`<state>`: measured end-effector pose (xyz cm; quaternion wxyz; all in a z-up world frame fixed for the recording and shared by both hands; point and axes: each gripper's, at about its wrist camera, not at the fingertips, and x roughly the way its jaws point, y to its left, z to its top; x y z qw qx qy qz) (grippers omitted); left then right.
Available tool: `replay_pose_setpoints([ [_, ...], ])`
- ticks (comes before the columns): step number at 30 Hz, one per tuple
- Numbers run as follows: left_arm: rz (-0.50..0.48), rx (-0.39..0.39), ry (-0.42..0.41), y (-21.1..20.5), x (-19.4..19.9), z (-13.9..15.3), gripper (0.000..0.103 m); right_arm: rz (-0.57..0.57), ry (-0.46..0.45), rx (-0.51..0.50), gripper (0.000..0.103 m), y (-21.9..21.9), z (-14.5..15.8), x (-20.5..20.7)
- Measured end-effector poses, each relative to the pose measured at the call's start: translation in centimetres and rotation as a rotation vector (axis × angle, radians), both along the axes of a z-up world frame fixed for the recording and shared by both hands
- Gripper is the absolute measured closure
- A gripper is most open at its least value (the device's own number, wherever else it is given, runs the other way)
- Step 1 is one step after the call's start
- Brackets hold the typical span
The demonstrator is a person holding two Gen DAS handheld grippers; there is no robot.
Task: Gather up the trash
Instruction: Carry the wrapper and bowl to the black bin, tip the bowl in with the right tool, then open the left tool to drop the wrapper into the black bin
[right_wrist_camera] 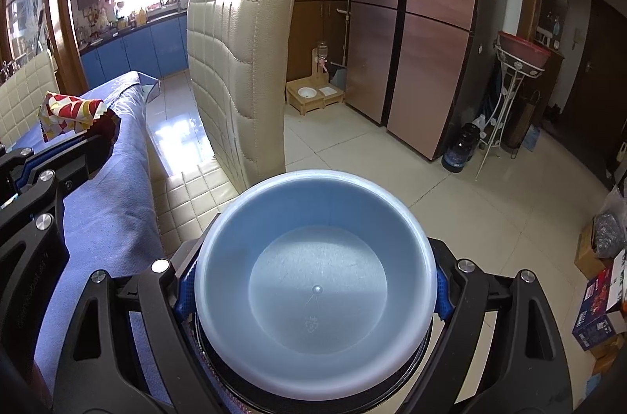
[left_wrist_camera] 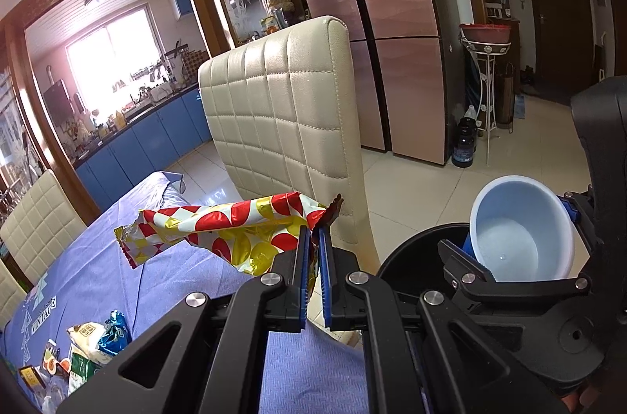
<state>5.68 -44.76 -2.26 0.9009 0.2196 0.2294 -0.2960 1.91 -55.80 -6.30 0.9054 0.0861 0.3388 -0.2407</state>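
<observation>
Gripping the blue bowl (right_wrist_camera: 317,273) in our wide right fingers (right_wrist_camera: 442,290), left fingers (left_wrist_camera: 301,257) clamping the wrapper (left_wrist_camera: 219,230) by one corner at centre frame, we risk dropping it short onto the desk (left_wrist_camera: 156,281).

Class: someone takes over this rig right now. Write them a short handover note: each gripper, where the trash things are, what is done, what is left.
Left gripper: shut on the red and yellow wrapper, held above the blue tablecloth.
Right gripper: clamped on the pale blue bowl, which is empty, over a black bin.
Done: one wrapper picked up.
Left: drop it in the bowl, then collect the packets on the table's near left corner.
</observation>
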Motion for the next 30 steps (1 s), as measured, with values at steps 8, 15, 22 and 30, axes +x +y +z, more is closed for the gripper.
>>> replay_pose_setpoints([
  [8, 0.006, 0.008, 0.012, -0.3, 0.9, -0.4, 0.098, -0.013, -0.016, 0.016, 0.006, -0.6, -0.3, 0.1],
  [15, -0.007, 0.015, 0.022, -0.8, 0.7, -0.5, 0.098, -0.035, -0.013, 0.002, 0.006, -1.0, -0.1, -0.6],
  [22, -0.051, 0.012, 0.017, -1.8, -0.4, -0.3, 0.098, -0.073, -0.005, -0.02, 0.006, -1.7, 0.0, -2.1],
  [30, -0.127, 0.0, 0.056, -3.6, -1.6, -0.5, 0.097, -0.141, 0.009, -0.023, 0.006, -3.5, 0.1, -4.3],
])
